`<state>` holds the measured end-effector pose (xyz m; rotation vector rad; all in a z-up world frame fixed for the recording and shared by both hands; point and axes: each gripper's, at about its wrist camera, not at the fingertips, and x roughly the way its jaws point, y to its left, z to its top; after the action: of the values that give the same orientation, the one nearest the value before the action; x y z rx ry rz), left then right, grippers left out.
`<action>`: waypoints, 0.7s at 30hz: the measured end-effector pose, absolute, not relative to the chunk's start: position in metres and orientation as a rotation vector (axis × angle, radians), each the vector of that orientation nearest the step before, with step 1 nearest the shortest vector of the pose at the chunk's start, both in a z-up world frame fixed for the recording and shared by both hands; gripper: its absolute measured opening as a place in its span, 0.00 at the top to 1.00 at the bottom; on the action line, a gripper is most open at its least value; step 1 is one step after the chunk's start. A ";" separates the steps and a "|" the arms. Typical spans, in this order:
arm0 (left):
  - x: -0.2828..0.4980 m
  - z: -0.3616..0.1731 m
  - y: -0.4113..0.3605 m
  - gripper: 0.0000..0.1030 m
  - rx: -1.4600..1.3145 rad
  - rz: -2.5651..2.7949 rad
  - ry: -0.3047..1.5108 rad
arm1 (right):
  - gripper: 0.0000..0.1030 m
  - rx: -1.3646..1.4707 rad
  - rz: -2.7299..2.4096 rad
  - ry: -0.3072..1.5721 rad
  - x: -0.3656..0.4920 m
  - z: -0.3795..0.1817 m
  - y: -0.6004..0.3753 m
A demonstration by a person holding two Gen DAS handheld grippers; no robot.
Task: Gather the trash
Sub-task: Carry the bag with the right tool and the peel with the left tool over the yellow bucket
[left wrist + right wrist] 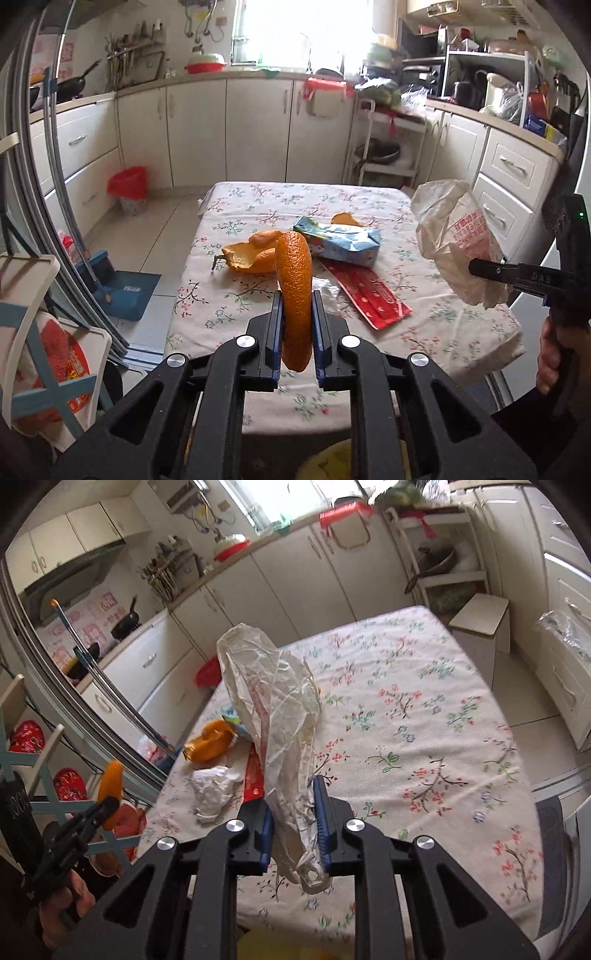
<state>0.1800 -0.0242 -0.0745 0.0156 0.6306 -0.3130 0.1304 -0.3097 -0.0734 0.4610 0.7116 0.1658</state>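
Kitchen setting, with a surface under a floral cloth, white cabinets beyond it. Nearest, the left claw is clamped on a curved strip of orange peel, held upright above the near edge of the surface; seen from the right wrist, the same claw appears at lower left. To the right, the right claw grips a crumpled translucent plastic bag, lifted clear of the cloth; from the left wrist, it enters from the right edge with the bag bunched at its tip. On the cloth just beyond the left claw lie a crumpled white tissue and a red wrapper, touching each other. Farther on rest a second orange peel and a blue carton, side by side. On the floor at far left stands a bin with a red liner.
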 end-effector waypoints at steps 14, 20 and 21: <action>0.139 -0.077 -0.029 0.88 -0.011 -0.349 0.615 | 0.80 0.480 0.178 0.692 0.062 -0.083 -0.302; 0.130 -0.079 -0.026 0.88 -0.013 -0.351 0.612 | 0.80 0.483 0.184 0.694 0.049 -0.085 -0.300; 0.128 -0.079 -0.025 0.88 -0.016 -0.349 0.611 | 0.80 0.484 0.186 0.692 0.048 -0.085 -0.299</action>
<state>0.1283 -0.0254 -0.0792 -0.0157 0.6108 -0.3493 0.0475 -0.2993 -0.0847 0.4837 0.6918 0.1856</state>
